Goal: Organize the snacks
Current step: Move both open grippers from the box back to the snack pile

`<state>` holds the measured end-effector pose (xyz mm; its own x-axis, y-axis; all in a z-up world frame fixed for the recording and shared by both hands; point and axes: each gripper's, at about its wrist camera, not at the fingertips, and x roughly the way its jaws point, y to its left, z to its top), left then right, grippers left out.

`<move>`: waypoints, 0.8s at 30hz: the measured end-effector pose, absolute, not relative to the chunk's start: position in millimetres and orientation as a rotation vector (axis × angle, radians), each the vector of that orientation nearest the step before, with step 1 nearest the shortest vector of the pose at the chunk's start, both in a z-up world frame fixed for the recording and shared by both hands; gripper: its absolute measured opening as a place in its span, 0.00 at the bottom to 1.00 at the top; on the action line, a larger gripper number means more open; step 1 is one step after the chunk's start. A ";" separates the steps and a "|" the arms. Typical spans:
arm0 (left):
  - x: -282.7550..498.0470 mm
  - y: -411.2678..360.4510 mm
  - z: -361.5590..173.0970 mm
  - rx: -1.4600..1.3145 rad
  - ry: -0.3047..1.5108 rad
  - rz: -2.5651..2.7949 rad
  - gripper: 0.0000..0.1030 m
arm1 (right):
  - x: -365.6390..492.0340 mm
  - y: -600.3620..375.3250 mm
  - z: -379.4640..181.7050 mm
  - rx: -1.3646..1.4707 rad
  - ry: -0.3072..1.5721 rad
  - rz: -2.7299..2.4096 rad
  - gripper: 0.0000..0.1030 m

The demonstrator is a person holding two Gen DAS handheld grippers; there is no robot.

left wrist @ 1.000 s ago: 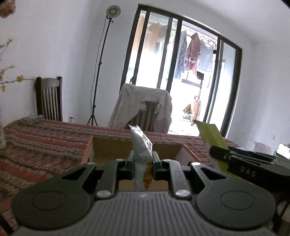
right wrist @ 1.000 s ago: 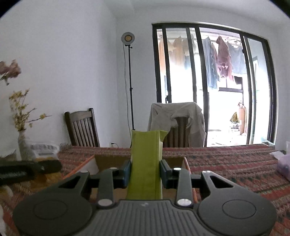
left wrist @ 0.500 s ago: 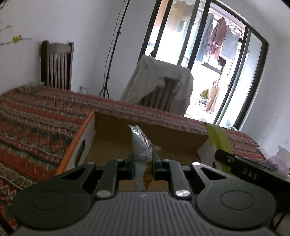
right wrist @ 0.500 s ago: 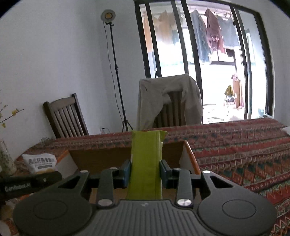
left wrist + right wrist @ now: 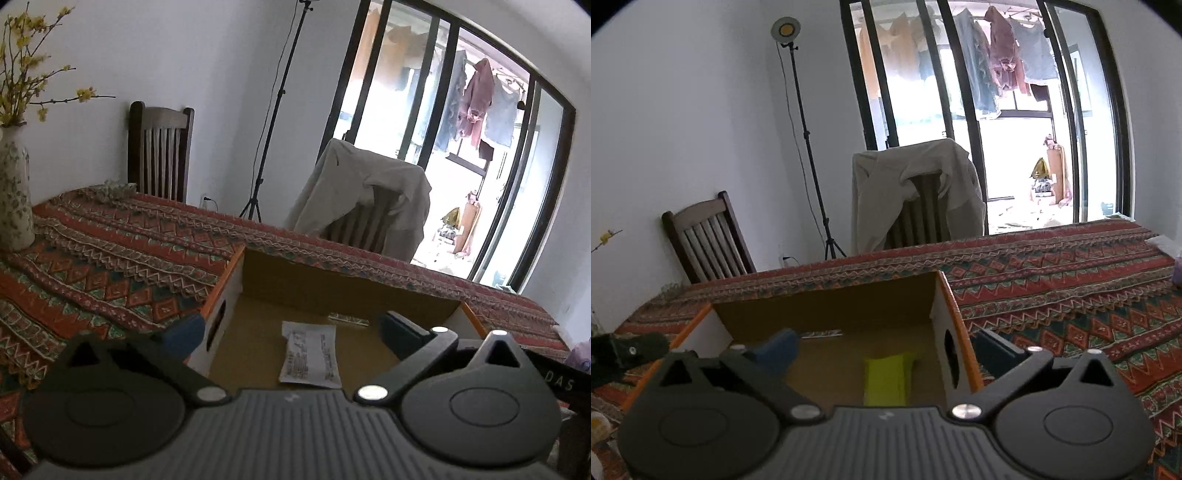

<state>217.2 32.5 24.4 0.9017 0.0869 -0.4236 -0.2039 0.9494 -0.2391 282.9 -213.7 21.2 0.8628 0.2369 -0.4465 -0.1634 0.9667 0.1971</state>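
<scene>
Both packets have dropped from your grips since a second ago. Your left gripper [image 5: 291, 330] is opening wide, the silver snack packet [image 5: 310, 354] lying flat on the cardboard box [image 5: 332, 291] floor below its jaws. Your right gripper [image 5: 886, 349] is opening too, the green snack pouch [image 5: 886, 380] lying loose beneath it in the box.

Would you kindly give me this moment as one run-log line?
left gripper: opening, empty | right gripper: opening, empty | silver packet: in cardboard box | green packet: in box
</scene>
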 end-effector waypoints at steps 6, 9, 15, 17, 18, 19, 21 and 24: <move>213.2 23.1 34.9 -0.268 0.415 0.149 1.00 | 278.4 -206.7 30.7 0.119 0.471 0.238 1.00; 202.9 18.1 45.5 -0.261 0.395 0.149 1.00 | 269.9 -201.2 41.2 0.093 0.454 0.235 1.00; 176.7 22.7 57.4 -0.252 0.380 0.166 1.00 | 237.8 -200.6 64.7 0.052 0.401 0.257 1.00; 169.1 27.5 58.0 -0.261 0.389 0.168 1.00 | 228.4 -203.4 66.1 0.049 0.408 0.254 1.00; 164.2 29.8 58.3 -0.262 0.392 0.170 1.00 | 223.3 -205.2 66.0 0.050 0.412 0.254 1.00; 159.6 32.3 58.4 -0.262 0.393 0.171 1.00 | 218.8 -206.3 66.4 0.051 0.417 0.255 1.00; 148.7 36.2 57.4 -0.256 0.397 0.173 1.00 | 206.8 -210.7 64.4 0.049 0.424 0.260 1.00; 131.9 40.9 53.6 -0.245 0.407 0.174 1.00 | 189.4 -214.1 61.9 0.042 0.433 0.261 1.00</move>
<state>131.9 40.9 53.6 0.9039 0.1182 -0.4110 -0.2160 0.9556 -0.2003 189.4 -214.1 61.9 0.8747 0.2592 -0.4096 -0.2412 0.9657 0.0960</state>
